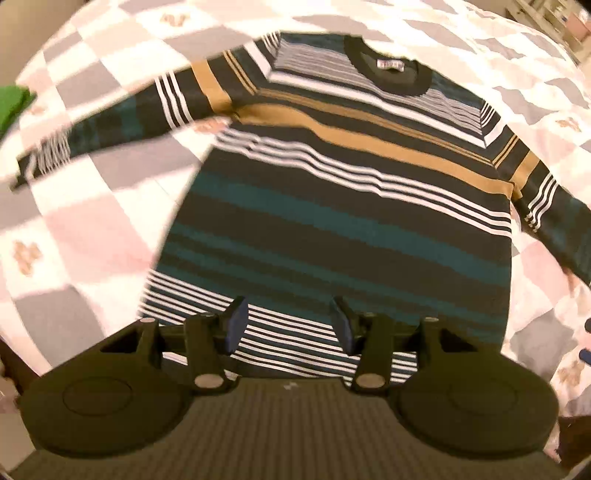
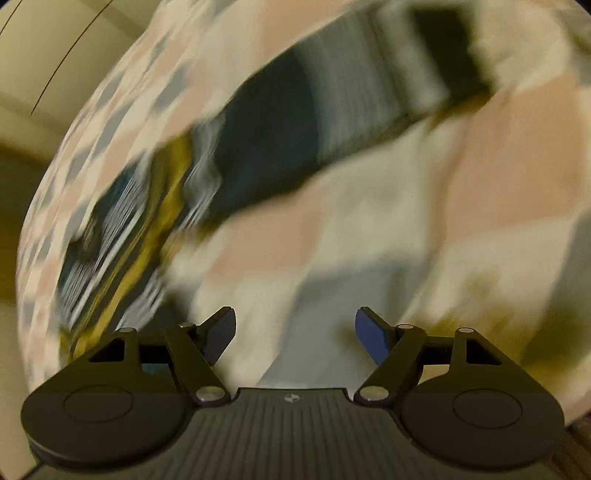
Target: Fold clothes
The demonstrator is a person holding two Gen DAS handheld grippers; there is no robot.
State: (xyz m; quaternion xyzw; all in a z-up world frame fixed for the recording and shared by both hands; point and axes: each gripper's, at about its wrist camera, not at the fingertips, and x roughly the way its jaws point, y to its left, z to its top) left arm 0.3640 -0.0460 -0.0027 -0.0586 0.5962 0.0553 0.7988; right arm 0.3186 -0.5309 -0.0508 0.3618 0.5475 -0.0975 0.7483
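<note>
On the checkered quilt — striped sweater flat, sleeves out, collar far | left gripper wide, empty, over the hem | right gripper wide, empty — nearer a sleeve, blurred

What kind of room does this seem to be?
Probably a bedroom: the striped sweater lies flat on a bed covered by a checkered quilt, and shelves stand in the far corner.
</note>
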